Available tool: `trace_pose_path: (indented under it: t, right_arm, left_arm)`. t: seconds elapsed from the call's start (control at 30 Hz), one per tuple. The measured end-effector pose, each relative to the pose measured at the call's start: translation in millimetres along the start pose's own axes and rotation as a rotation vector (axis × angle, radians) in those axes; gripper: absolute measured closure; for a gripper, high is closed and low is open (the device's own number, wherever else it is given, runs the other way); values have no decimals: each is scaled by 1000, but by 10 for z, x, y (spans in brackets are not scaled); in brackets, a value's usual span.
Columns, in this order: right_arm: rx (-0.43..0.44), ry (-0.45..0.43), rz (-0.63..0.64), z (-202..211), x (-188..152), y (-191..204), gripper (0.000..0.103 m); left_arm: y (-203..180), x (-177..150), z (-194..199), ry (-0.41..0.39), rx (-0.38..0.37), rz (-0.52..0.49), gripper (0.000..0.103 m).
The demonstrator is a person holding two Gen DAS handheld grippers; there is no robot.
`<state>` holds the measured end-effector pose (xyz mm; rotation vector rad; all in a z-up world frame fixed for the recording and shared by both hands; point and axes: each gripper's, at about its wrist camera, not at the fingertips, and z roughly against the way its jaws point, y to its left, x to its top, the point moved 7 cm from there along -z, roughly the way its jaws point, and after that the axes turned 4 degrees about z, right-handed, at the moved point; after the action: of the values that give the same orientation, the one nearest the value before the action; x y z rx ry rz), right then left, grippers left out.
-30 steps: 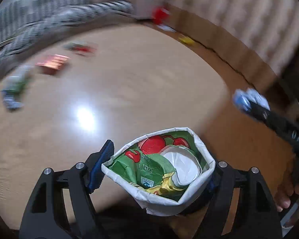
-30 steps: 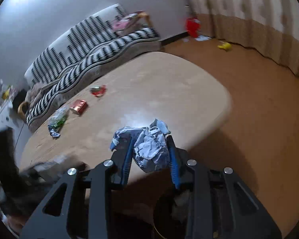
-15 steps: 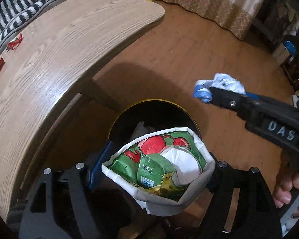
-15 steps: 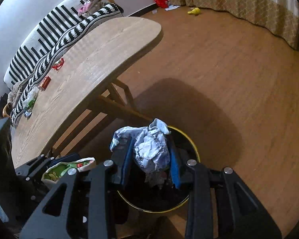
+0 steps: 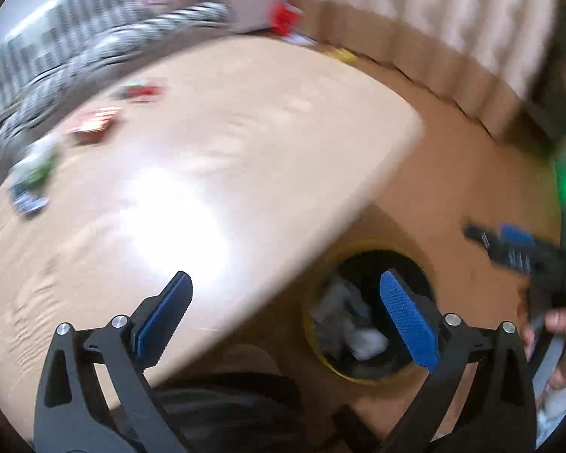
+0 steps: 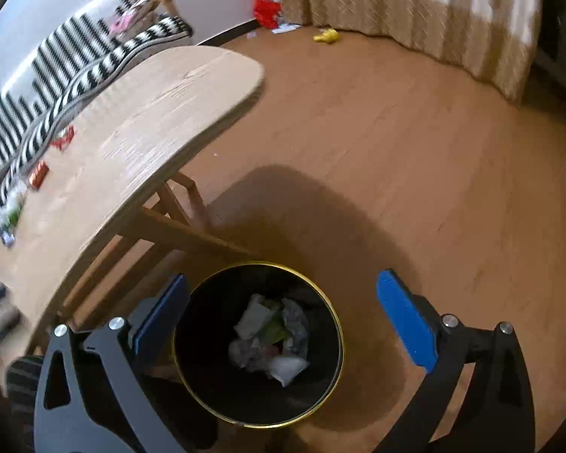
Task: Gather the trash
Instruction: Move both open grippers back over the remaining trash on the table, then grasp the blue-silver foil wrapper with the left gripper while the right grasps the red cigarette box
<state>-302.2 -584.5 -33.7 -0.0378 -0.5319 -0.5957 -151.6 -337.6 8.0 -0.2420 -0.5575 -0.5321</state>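
While both tools hung empty with their blue pads spread wide, the bin stood on the floor just below the right tool, its crumpled contents heaped at the bottom. A second before, the left tool had pinched a green carton and the right a blue-white wad; both were now gone from the pads, apparently dropped in. Remaining trash lay well away on the far-left part of the wooden surface: a red wrapper, an orange-red packet and a green-blue wrapper, strung in a line along the far edge. Swinging blurrily over the surface, the left tool looked the nearer of the two.
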Motion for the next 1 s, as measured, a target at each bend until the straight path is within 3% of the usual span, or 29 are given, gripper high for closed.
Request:
trace_pose_path:
  t: [0.33,0.47,0.63,0.83,1.0]
  right_arm:
    - [136,-4,157,-91,338,1274,7]
    - [189,-9,209,-153,584,1838,7]
    - [255,-31,330,-214,912,2621,7]
    - [303,-28,496,-471,1253,3515,7]
    - [387,40,602,-932,1499,4303,7]
  left_arm:
    - [1945,46,288,-46,245,307,6]
    - [2599,70,342,-42,306,429,6]
    - [2958,200,239,-28,342,463,6]
    - [3151,473,-126,6,318,509,6]
    - [3332,738,-532,37,314,517,6]
